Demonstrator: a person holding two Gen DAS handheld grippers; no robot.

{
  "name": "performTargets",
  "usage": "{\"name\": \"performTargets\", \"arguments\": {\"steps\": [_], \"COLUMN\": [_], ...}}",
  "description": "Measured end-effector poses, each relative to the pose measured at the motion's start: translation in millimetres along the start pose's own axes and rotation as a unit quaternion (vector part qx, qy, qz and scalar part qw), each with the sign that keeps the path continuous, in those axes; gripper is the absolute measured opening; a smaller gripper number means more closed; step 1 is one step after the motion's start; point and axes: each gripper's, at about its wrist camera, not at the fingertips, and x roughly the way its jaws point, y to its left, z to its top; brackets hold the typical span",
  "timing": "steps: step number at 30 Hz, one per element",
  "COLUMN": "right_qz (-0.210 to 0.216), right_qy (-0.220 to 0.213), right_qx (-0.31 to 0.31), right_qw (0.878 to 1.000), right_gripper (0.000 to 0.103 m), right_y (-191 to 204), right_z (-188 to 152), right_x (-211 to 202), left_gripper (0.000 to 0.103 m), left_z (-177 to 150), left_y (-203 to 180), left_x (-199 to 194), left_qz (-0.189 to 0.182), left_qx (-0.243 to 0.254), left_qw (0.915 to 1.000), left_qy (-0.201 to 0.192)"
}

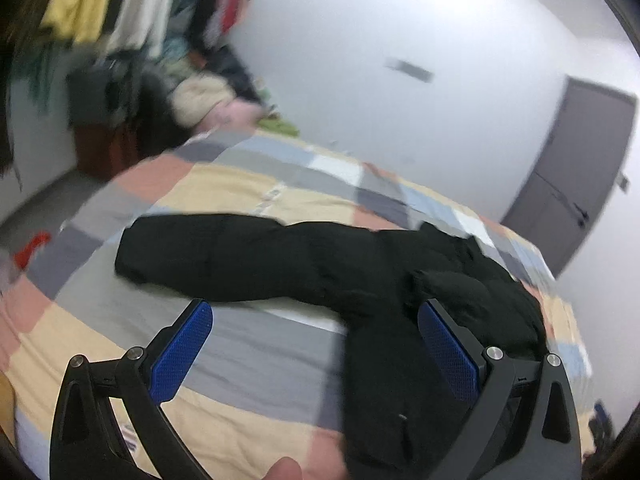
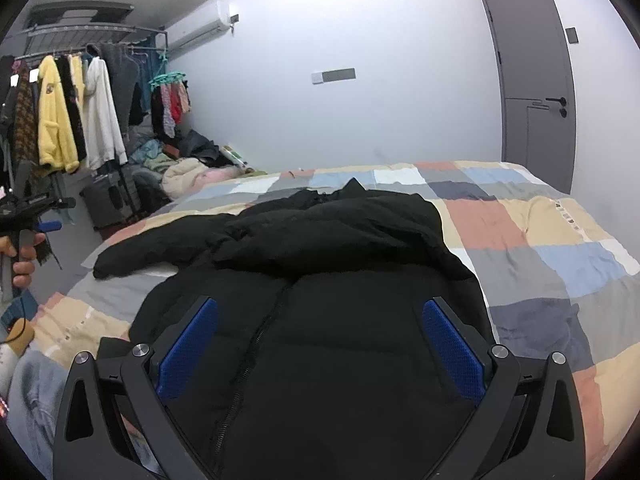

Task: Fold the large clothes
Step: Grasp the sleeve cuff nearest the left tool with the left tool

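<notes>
A black puffer jacket (image 2: 320, 280) lies on the checked bed cover (image 2: 540, 240), zip side up, with one sleeve (image 2: 136, 256) stretched out to the left. In the left wrist view the jacket (image 1: 360, 272) lies across the cover, its sleeve (image 1: 192, 252) running left. My left gripper (image 1: 316, 320) is open and empty, above the cover and the jacket's left edge; it also shows at the left edge of the right wrist view (image 2: 40, 216). My right gripper (image 2: 320, 324) is open and empty, just above the jacket's body near the zip.
A clothes rack (image 2: 72, 120) with hanging garments stands at the left, with a heap of clothes (image 2: 184, 168) on the floor below. A grey door (image 2: 532, 80) is in the far wall at the right. The bed's left edge (image 2: 80, 308) drops to the floor.
</notes>
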Motion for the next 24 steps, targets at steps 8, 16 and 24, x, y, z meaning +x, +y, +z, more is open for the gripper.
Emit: {"name": "performTargets", "arguments": {"steps": [8, 16, 24], "right_qz": [-0.023, -0.056, -0.091], "right_qy": [0.026, 0.062, 0.084], "right_qx": [0.016, 0.038, 0.036], "right_qw": [0.999, 0.996, 0.992], "right_gripper": [0.103, 0.103, 0.103], "right_y": [3, 7, 18], "right_z": [0, 2, 7], "right_x": [20, 50, 73], "left_gripper": [0.103, 0.101, 0.099], "left_z": [5, -10, 2], "left_y": [135, 223, 275], "left_x": [89, 178, 217], "left_qz": [-0.022, -0.057, -0.056], "left_qx": [-0.175, -0.291, -0.325], "left_qw": [0.9835, 0.9533, 0.9439], "left_qy": [0.04, 0.059, 0.008]}}
